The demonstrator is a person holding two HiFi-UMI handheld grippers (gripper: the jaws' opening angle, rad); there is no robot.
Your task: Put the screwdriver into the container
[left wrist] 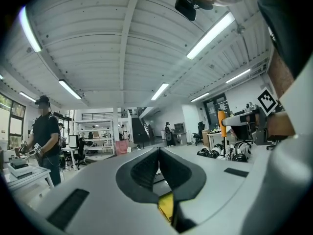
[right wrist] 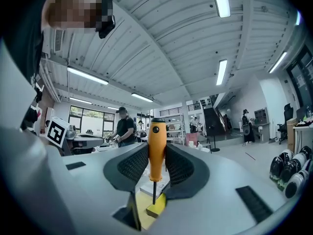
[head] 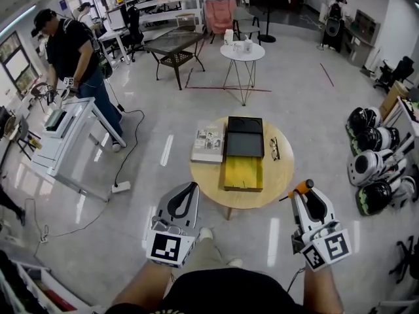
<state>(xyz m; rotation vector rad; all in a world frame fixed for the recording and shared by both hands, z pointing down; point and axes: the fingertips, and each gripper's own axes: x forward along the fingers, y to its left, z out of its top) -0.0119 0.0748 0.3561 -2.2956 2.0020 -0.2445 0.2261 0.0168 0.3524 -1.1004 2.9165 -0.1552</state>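
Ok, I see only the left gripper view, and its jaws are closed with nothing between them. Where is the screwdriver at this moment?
Observer: The right gripper is shut on the screwdriver, by its orange handle, with the shaft pointing down.
Operator: And the container, where is it?
Observer: In the head view a black container lies on the round table, in front of the person.
Operator: Is the screwdriver already above it?
Observer: No. In the head view the right gripper shows outside the table's near right edge, not over the black container.
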